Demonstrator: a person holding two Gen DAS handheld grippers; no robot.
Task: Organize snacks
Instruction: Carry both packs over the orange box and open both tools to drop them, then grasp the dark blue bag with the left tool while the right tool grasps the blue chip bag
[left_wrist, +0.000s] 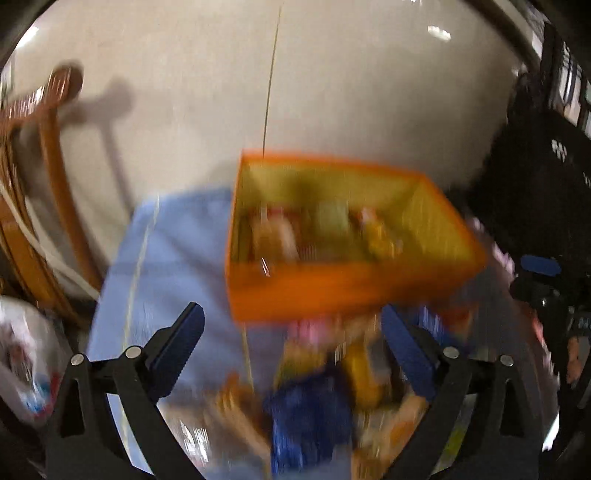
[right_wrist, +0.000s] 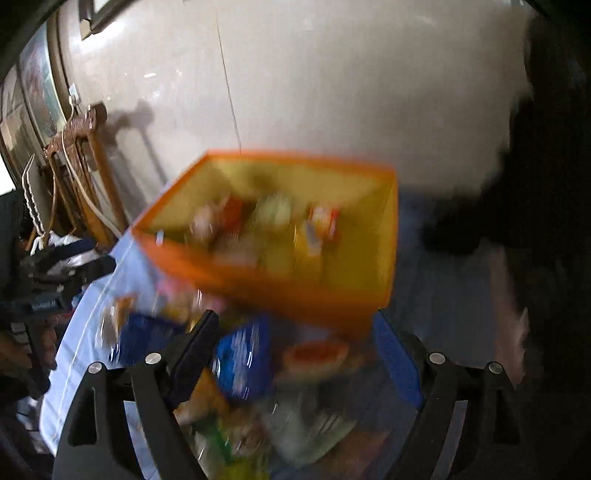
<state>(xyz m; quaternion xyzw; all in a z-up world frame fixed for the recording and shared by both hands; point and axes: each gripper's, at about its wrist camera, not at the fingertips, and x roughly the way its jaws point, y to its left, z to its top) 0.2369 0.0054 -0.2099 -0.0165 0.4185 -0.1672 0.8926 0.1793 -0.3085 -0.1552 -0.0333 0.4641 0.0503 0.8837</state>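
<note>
Both claws agape (tilted downward) over snacks.

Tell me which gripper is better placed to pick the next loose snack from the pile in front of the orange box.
Right, narrowly. Both grippers are open and empty, but the right gripper frames a blue packet right between its fingers. The left gripper sits over a blurrier heap near the orange box.

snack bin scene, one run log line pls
left gripper open | right gripper open | orange bin part filled | loose snacks below grippers
</note>
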